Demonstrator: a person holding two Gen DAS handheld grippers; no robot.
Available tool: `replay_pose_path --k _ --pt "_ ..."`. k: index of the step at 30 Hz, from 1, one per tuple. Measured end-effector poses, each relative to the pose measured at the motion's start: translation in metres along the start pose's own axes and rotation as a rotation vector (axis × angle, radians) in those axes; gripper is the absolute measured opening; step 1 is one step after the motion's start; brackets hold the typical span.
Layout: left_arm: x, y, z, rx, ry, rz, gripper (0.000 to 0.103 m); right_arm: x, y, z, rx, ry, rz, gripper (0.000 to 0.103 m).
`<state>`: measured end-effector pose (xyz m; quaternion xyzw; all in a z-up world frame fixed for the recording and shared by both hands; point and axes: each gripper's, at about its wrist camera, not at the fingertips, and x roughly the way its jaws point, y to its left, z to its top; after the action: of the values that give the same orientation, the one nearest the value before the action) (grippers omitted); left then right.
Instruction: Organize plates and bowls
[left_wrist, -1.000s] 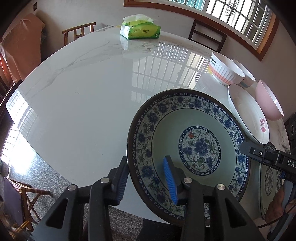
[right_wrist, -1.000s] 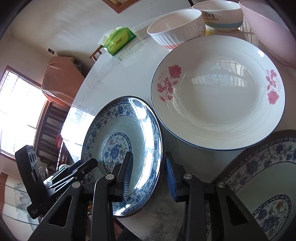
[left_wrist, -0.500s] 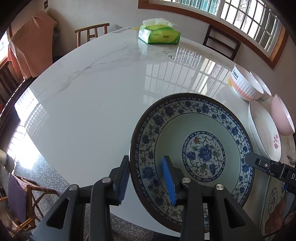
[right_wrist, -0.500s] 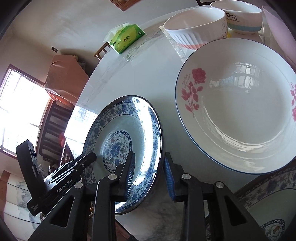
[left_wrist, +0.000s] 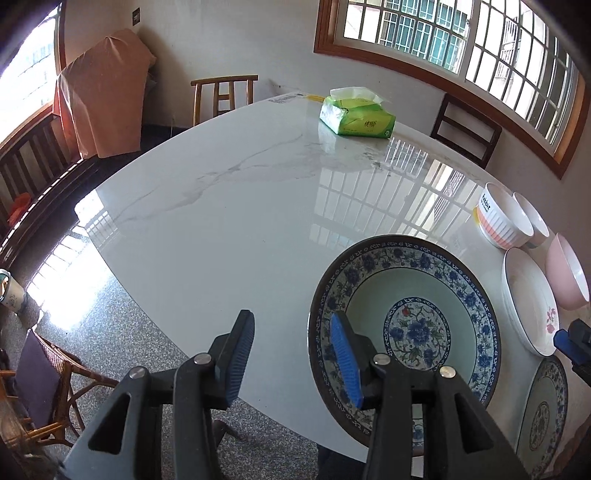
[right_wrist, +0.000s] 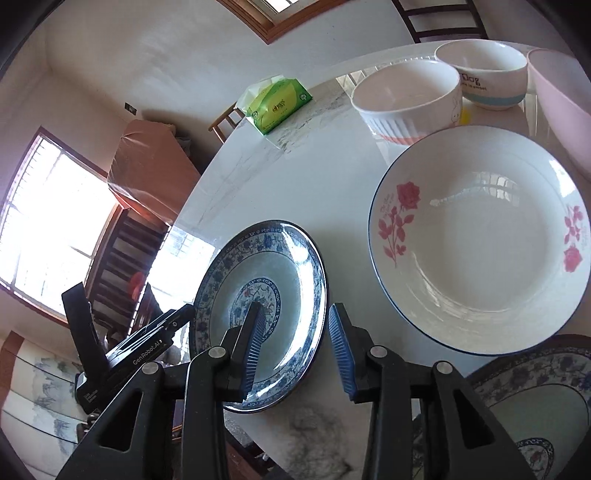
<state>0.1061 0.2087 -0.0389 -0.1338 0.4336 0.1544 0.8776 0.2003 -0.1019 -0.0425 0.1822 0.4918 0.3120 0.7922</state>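
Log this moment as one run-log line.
stage: letting go of blue-patterned plate | left claw: opening, rim between jaws | right claw: opening, opposite rim between jaws | plate: on table near edge

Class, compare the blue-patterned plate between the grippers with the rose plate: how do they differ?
The blue-patterned plate carries dense blue florals over rim and centre; the rose plate is plain white with pink roses. The blue one looks smaller and sits at the table edge; the rose plate lies further in. Both are round, shallow and empty.
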Motion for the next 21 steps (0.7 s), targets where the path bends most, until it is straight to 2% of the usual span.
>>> replay_pose_path --k 4,8,10,15,18,21 --pt "-0.038 -0.019 -0.015 0.066 -0.024 -0.116 0.045 -0.068 -0.011 -0.015 0.017 -0.111 0.043 0.051" --pt "-0.059 -0.069 -0.042 0.19 0.047 -0.312 0.048 -0.144 -0.031 -0.048 0.025 -0.214 0.012 0.059" --pt "-0.063 -0.098 -0.057 0.242 0.091 -0.372 0.048 -0.177 -0.046 -0.063 0.029 -0.239 -0.024 0.069" --pt "-0.055 -0.155 -0.089 0.332 0.18 -0.439 0.048 -0.224 -0.095 -0.104 0.107 -0.28 -0.145 0.071" --pt "-0.045 -0.176 -0.099 0.356 0.232 -0.442 0.048 -0.234 -0.127 -0.123 0.198 -0.296 -0.128 0.071" --pt "-0.034 -0.186 -0.103 0.354 0.263 -0.431 0.048 -0.232 -0.14 -0.13 0.224 -0.303 -0.133 0.071"
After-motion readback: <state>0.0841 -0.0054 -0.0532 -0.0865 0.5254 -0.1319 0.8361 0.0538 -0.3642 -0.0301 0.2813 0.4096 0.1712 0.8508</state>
